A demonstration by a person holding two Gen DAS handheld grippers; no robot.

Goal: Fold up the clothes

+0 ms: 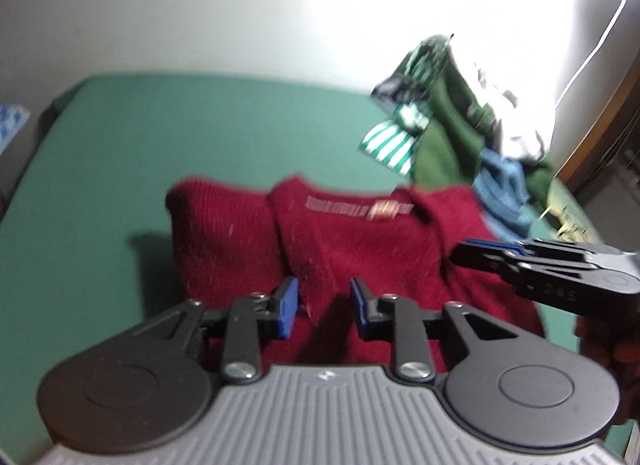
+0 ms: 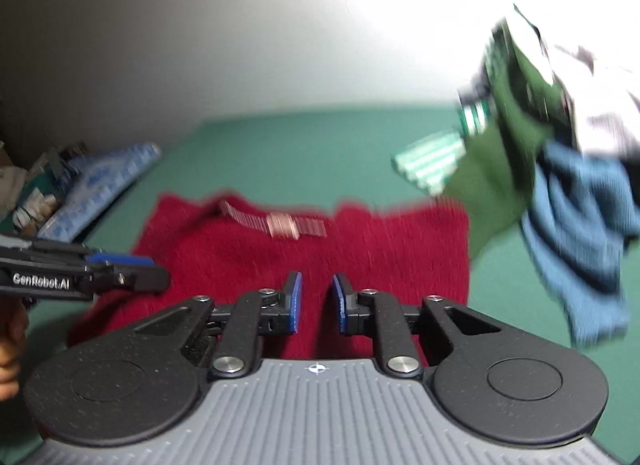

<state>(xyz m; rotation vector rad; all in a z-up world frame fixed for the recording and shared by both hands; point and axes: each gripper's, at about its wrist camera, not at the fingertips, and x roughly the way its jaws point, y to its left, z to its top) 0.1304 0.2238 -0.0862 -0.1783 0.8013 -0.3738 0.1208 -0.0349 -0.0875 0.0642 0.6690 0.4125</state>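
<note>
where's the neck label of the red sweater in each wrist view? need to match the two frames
Left wrist: neck label sits just above centre, on the red sweater, beyond the left gripper.
Right wrist: neck label is left of centre, mid-height, beyond the right gripper.
Shared landmark: the green-and-white striped cloth, up and to the right of the label in both views.

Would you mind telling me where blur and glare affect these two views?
Left wrist view: glare washes out the upper right wall; the clothes pile is smeared. Right wrist view: motion blur streaks the red sweater and the pile; upper right also overexposed.
</note>
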